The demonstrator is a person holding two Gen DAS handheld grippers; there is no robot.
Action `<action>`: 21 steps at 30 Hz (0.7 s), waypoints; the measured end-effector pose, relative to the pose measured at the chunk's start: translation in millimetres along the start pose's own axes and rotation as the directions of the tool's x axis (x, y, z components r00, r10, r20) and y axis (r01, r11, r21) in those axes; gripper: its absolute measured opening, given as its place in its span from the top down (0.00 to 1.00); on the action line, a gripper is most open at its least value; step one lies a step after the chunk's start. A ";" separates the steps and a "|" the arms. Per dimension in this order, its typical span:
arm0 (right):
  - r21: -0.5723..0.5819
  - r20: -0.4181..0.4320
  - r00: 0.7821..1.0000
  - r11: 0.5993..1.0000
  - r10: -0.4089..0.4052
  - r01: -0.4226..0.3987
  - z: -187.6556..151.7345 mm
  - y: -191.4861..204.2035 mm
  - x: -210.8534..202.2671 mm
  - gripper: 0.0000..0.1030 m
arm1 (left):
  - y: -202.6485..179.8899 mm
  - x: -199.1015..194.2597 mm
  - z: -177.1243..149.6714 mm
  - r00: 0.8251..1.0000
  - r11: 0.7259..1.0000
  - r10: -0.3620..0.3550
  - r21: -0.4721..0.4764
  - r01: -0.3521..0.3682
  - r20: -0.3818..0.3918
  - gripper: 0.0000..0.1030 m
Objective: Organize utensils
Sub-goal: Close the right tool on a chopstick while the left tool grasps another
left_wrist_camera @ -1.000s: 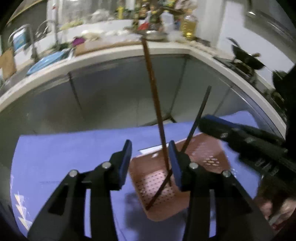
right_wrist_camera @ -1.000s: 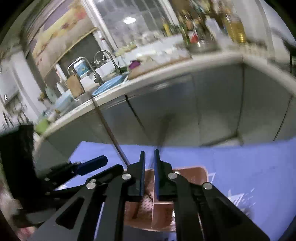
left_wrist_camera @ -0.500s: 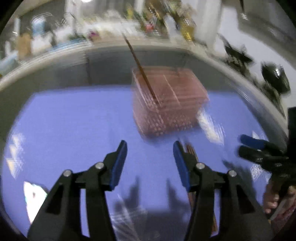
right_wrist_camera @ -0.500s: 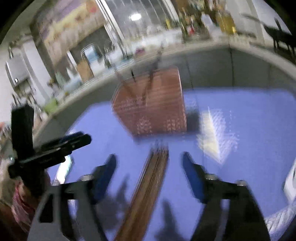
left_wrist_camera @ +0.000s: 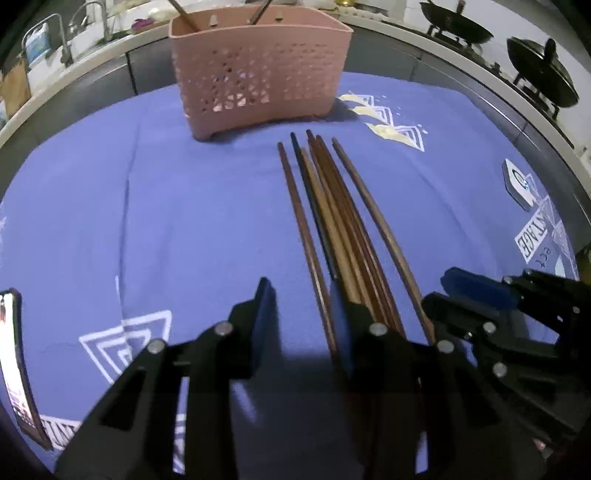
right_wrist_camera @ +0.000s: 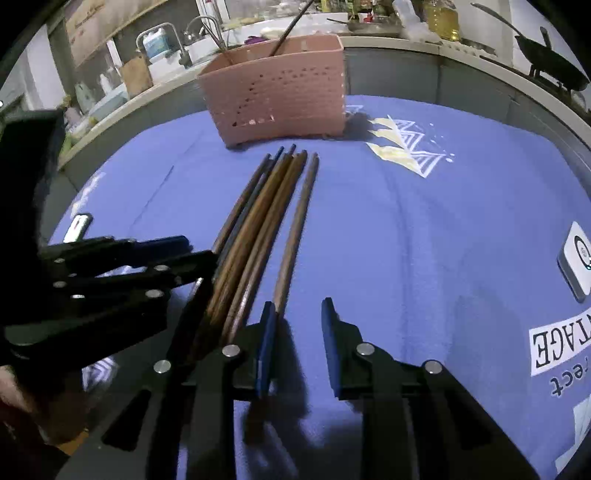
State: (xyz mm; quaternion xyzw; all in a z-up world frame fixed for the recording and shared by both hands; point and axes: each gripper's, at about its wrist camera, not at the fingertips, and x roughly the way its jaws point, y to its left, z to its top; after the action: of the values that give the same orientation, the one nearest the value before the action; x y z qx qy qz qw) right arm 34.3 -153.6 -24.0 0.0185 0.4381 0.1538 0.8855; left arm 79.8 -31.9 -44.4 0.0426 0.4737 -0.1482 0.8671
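Note:
A pink perforated utensil basket (left_wrist_camera: 258, 70) stands upright at the far side of the blue cloth, with two chopsticks standing in it (right_wrist_camera: 291, 26). Several brown chopsticks (left_wrist_camera: 332, 218) lie side by side on the cloth in front of it, also in the right wrist view (right_wrist_camera: 258, 229). My left gripper (left_wrist_camera: 301, 317) is open and empty, low over the near ends of the chopsticks, its right finger over them. My right gripper (right_wrist_camera: 297, 332) is open and empty, just right of the bundle; it shows in the left wrist view (left_wrist_camera: 476, 295).
A blue printed cloth (left_wrist_camera: 166, 206) covers the table. A white device (right_wrist_camera: 576, 262) lies at the right. A phone (left_wrist_camera: 14, 362) lies at the left edge. The kitchen counter with sink (right_wrist_camera: 173, 40) and woks (left_wrist_camera: 535, 70) runs behind.
Both grippers pulled back from above the basket and dropped low over the lying chopsticks. The two chopsticks they carried now stand in the basket. The right gripper has opened.

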 end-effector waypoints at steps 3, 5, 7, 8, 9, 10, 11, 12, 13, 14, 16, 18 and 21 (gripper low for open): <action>0.003 0.005 1.000 1.000 0.011 -0.011 0.9 3.0 -0.3 0.75 | -7.3 6.9 0.2 0.998 0.998 0.055 0.029 -0.056 0.019 0.70; -0.025 -0.021 1.000 1.000 -0.005 0.004 -1.2 8.2 11.0 0.75 | -8.8 8.4 1.4 0.995 0.995 0.088 0.042 -0.090 0.044 0.80; -0.073 -0.004 0.999 0.996 -0.051 0.051 -1.8 12.7 13.8 0.83 | -3.8 7.5 2.1 0.997 0.997 0.072 0.034 -0.073 0.041 0.93; -0.086 -0.008 0.998 0.994 -0.068 0.067 -3.9 11.2 12.4 0.88 | 1.7 5.4 -0.2 0.997 0.998 0.063 0.025 -0.064 0.036 0.94; -0.085 -0.012 0.998 0.994 -0.069 0.068 -4.6 8.5 11.3 0.92 | 6.2 3.1 -3.0 0.998 0.998 0.062 0.022 -0.063 0.033 0.94; -0.080 -0.016 0.997 0.994 -0.071 0.070 -7.3 3.7 9.1 0.93 | 14.0 -1.3 -8.7 0.997 0.998 0.066 0.016 -0.066 0.028 0.94; -0.073 -0.024 0.996 0.994 -0.081 0.079 -11.7 -2.6 4.4 0.93 | 19.4 -4.6 -12.5 0.998 0.998 0.067 0.011 -0.067 0.022 0.94; -0.072 -0.029 0.996 0.994 -0.082 0.079 -13.6 -5.2 1.8 0.93 | 24.5 -8.2 -17.6 0.998 0.998 0.058 0.009 -0.058 0.016 0.94; -0.072 -0.037 0.997 0.995 -0.072 0.070 -18.9 -8.7 -2.3 0.93 | 28.7 -11.7 -22.8 0.999 0.999 0.044 0.011 -0.044 0.008 0.94; -0.073 -0.044 0.997 0.995 -0.065 0.062 -21.4 -10.4 -3.9 0.93 | 32.3 -15.3 -28.5 0.999 0.999 0.038 0.016 -0.037 -0.005 0.94; -0.070 -0.058 0.997 0.996 -0.050 0.046 -21.5 -12.6 -5.6 0.93 | 34.9 -17.7 -31.5 0.999 0.999 0.041 0.021 -0.041 -0.018 0.85; -0.088 -0.062 0.996 0.995 -0.056 0.051 -14.6 -11.6 -3.6 0.92 | 35.1 -14.2 -24.6 0.999 0.999 0.028 0.037 -0.027 -0.021 0.61; -0.106 -0.079 0.995 0.993 -0.064 0.056 8.1 -9.6 10.1 0.92 | 30.1 1.2 -4.4 0.997 0.995 0.068 0.081 -0.066 -0.021 0.61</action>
State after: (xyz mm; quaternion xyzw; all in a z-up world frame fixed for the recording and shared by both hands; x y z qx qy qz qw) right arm 48.8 -159.0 -28.4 -0.0470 0.4661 0.1503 0.8706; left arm 85.8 -2.6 -49.8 0.0951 0.4760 -0.1375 0.8634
